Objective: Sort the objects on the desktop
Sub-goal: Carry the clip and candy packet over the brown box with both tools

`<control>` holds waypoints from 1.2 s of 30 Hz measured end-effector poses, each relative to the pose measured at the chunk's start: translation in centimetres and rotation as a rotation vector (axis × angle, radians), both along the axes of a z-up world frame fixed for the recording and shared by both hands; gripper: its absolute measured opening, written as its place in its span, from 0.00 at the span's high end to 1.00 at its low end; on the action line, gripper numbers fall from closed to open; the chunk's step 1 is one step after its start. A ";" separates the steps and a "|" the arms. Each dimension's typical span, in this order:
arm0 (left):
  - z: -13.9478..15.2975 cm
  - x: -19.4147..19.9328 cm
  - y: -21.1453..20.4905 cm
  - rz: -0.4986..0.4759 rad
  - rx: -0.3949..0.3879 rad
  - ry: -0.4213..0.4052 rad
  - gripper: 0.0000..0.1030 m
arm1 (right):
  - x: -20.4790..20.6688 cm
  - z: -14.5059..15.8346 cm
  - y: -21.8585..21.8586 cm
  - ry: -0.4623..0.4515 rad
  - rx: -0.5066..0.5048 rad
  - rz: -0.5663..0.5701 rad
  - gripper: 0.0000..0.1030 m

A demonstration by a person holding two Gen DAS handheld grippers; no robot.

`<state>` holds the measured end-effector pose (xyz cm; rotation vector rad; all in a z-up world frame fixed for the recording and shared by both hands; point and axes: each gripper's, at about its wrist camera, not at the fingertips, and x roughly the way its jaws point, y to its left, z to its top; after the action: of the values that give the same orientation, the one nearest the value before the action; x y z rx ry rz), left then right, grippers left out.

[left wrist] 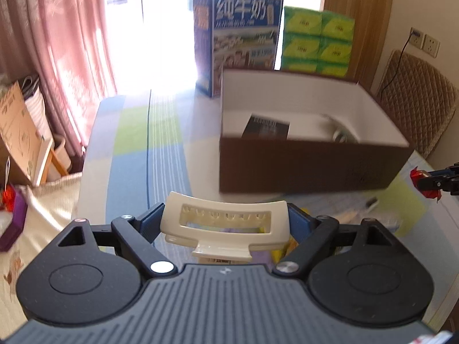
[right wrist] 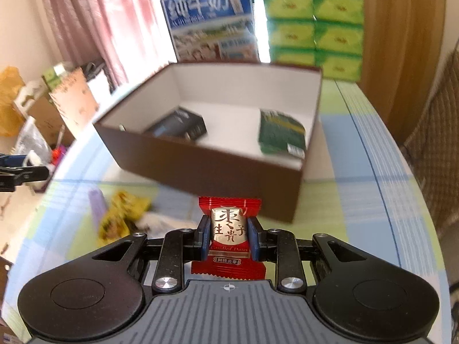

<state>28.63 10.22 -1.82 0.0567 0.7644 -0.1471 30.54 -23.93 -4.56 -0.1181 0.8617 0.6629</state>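
My left gripper (left wrist: 225, 223) is shut on a cream hair claw clip (left wrist: 223, 226), held above the table in front of the brown box (left wrist: 301, 166). My right gripper (right wrist: 228, 236) is shut on a red candied-date packet (right wrist: 228, 229), just short of the brown box (right wrist: 200, 166). The right gripper with its red packet (left wrist: 421, 180) shows at the right edge of the left wrist view. Inside the box lie a black carton (right wrist: 179, 127), a green packet (right wrist: 282, 134) and a silvery object (left wrist: 341, 136).
Yellow snack packets (right wrist: 120, 215), a purple item (right wrist: 96, 200) and something white (right wrist: 155, 220) lie on the checked tablecloth left of the right gripper. Behind the box stand a blue milk carton (left wrist: 241, 43) and green tissue packs (left wrist: 318, 40). A quilted chair (left wrist: 416, 100) is at right.
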 end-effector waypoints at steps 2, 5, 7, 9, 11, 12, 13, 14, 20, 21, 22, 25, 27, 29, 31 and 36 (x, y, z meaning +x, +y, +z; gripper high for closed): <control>1.0 0.8 -0.8 -0.014 -0.005 -0.024 0.17 | 0.6 1.0 0.3 -0.017 0.023 0.015 0.77; 2.1 2.3 -2.1 -0.031 -0.010 -0.045 0.17 | 1.6 2.3 0.7 -0.045 0.043 0.026 0.77; 2.4 3.2 -2.9 -0.039 -0.024 -0.049 0.17 | 2.2 3.1 1.1 -0.065 0.047 0.032 0.77; 2.6 4.3 -3.8 -0.048 -0.048 -0.045 0.17 | 2.9 3.7 1.4 -0.079 0.049 0.039 0.77; 2.9 5.4 -4.7 -0.059 -0.063 -0.044 0.17 | 3.6 4.0 1.6 -0.089 0.047 0.045 0.77; 3.0 5.9 -5.2 -0.063 -0.068 -0.045 0.17 | 3.9 4.0 1.7 -0.094 0.042 0.048 0.77; 3.2 6.4 -5.6 -0.069 -0.071 -0.047 0.17 | 4.3 4.1 1.8 -0.098 0.037 0.049 0.77; 3.3 6.9 -6.1 -0.079 -0.074 -0.049 0.17 | 4.7 4.1 2.0 -0.098 0.035 0.050 0.77; 3.4 10.3 -9.0 -0.132 -0.077 -0.037 0.17 | 6.8 4.1 2.9 -0.108 0.001 0.073 0.77; 3.3 10.8 -9.5 -0.141 -0.075 -0.033 0.17 | 7.1 4.0 3.0 -0.107 -0.004 0.076 0.77; 3.2 11.3 -10.0 -0.151 -0.073 -0.028 0.17 | 7.6 3.8 3.2 -0.106 -0.012 0.078 0.77; 2.5 12.8 -11.4 -0.177 -0.069 -0.004 0.17 | 8.7 3.4 3.5 -0.096 -0.031 0.089 0.77; 1.9 13.7 -12.2 -0.192 -0.063 0.013 0.17 | 9.5 3.0 3.8 -0.083 -0.041 0.095 0.77; 1.2 14.6 -13.0 -0.211 -0.053 0.029 0.17 | 10.2 2.5 4.0 -0.074 -0.055 0.106 0.77; 0.4 15.4 -13.7 -0.226 -0.042 0.051 0.17 | 10.8 2.0 4.3 -0.068 -0.076 0.117 0.77; -1.9 17.9 -14.9 -0.221 -0.031 0.144 0.17 | 11.9 0.9 4.5 -0.037 -0.110 0.120 0.77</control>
<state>46.55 -4.67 -3.76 0.1021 0.8989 -0.3757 42.47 -19.41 -3.65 -0.2822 0.8606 0.7228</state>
